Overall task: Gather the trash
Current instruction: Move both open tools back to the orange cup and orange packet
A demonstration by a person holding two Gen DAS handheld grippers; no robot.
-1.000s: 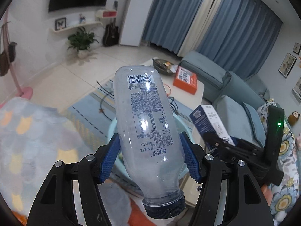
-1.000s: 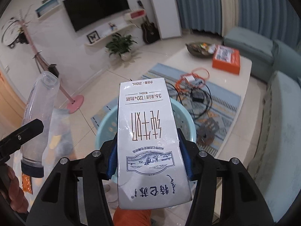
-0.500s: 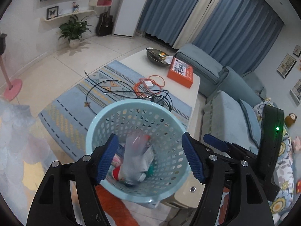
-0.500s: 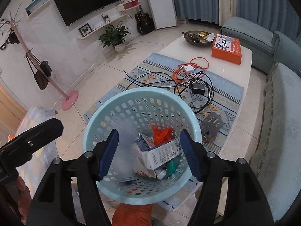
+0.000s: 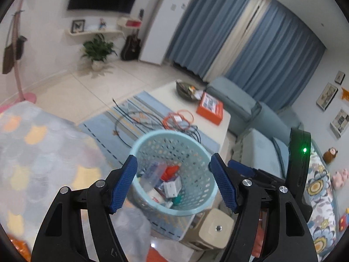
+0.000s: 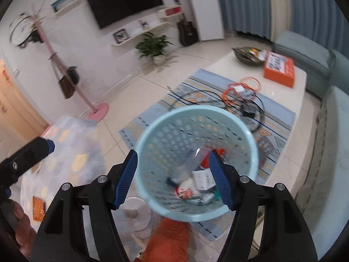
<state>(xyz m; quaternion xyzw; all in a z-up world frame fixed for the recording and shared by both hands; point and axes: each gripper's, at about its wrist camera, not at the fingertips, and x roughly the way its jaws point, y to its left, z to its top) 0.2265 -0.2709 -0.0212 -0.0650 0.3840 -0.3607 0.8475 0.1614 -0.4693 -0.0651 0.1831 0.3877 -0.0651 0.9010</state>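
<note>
A pale blue perforated basket [image 6: 196, 163] is sitting at lower centre of both views, already carrying a clear bottle [image 6: 194, 159], a white carton [image 6: 202, 178] and other scraps. The left gripper [image 5: 174, 183] and right gripper [image 6: 174, 179] are both hanging above it, spread wide and carrying nothing. Judging from this, the drop looks finished; both should be lifting straight up, avoiding the rim.

L tongs [image 5: 173, 184] open, empty, above trash-filled basket [image 5: 141, 140]
</note>
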